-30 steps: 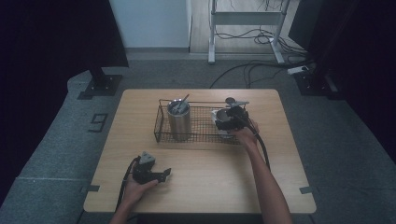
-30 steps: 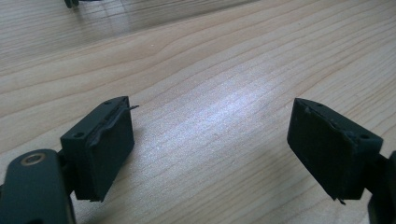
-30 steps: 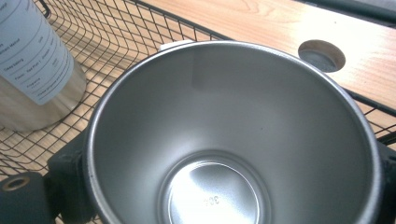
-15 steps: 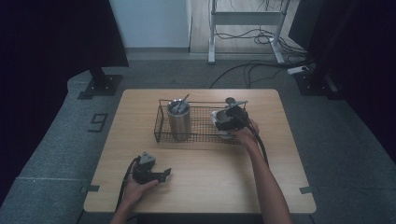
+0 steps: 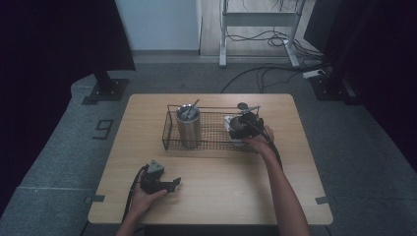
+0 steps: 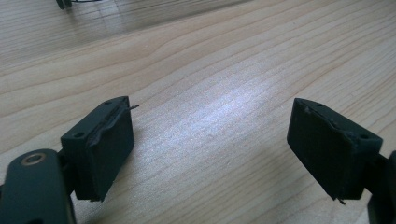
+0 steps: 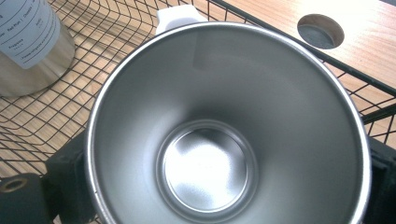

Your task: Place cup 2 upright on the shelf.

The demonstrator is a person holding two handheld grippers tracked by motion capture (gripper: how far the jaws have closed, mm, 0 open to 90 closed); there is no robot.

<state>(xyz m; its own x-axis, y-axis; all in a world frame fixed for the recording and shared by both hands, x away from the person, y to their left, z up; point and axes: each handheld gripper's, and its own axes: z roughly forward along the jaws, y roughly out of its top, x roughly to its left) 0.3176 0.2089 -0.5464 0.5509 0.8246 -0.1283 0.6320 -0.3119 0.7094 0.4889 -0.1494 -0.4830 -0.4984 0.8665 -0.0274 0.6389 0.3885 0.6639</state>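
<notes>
Your table (image 5: pixel 295 196) is the biggest thing here. The wire basket (image 5: pixel 216 107) sits at 12 o'clock from the table's middle. Inside it, at the 9 o'clock end, a tall metal cup (image 5: pixel 189 129) stands up w/ a spoon-like thing (image 5: pixel 193 106) poking out the top. At the 3 o'clock end is the short metal cup (image 7: pixel 210 140), standing up & empty inside.

Your right gripper (image 5: pixel 242 127) is on that short cup, w/ one jaw on each side of it. Its jaws have just been opening, & the cup's rim hides the pads, so I can't tell if they press on it.

Your left gripper (image 5: pixel 173 185) rests on the table at about 7 o'clock, well apart from the basket. Its jaws are spread, w/ just bare wood between them.
</notes>
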